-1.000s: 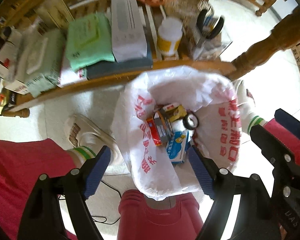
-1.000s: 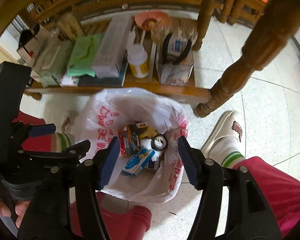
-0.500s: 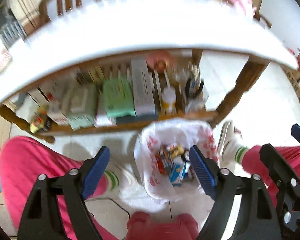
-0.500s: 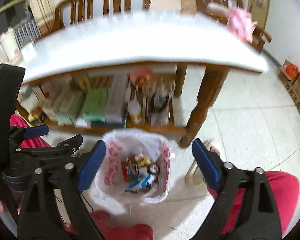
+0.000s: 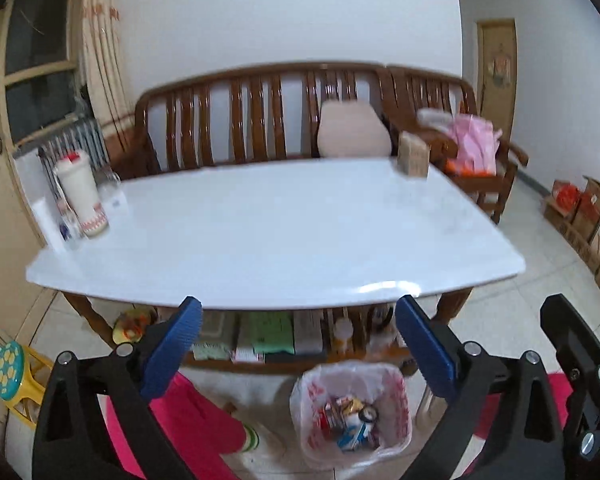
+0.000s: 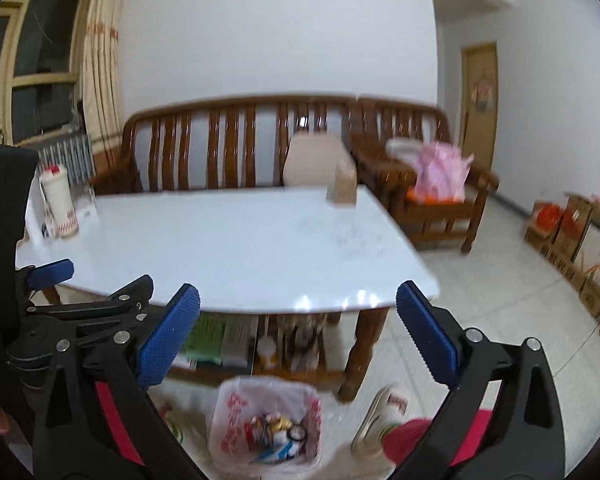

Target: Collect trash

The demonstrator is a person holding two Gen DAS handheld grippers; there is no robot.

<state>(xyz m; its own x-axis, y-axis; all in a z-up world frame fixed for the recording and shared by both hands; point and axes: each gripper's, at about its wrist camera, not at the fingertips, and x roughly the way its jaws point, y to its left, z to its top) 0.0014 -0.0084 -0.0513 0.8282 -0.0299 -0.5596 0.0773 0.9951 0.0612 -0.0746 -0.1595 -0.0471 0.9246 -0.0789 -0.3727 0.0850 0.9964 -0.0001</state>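
both grippers up off the floor, looking across the white table (image 5: 284, 224) toward the bench (image 5: 260, 116)

left gripper (image 5: 298, 344): jaws just been opening, now wide, nothing between the pads
right gripper (image 6: 298, 334): jaws just been opening, now wide, likewise bare

bag (image 5: 354, 412) down on the floor in front of the table, mouth open, between the person's legs; trash (image 5: 350, 420) inside: small boxes, wrappers, what looks like a roll of tape

tabletop mostly bare; cup (image 5: 83, 196) and clear containers at the far left corner, small brown box (image 5: 413, 154) at the far right edge; unclear whether any of these counts as trash

step in hand, as judged: scanning for the next piece to collect

to do it well:
- keep jaws wide until a target is centred between the pads
- hold the view level and slow, since the frames smear at the edges
- check the tabletop corners first, then the shelf (image 5: 276, 336) under the table, crowded with packets and bottles that look stored rather than discarded
- take 1 item per gripper, light pinch for paper or wrappers
- keep the bag mouth in view for the drop; rim soft, likely to fold shut if knocked
- keep the 2 grippers apart, right one already close on the left view's edge
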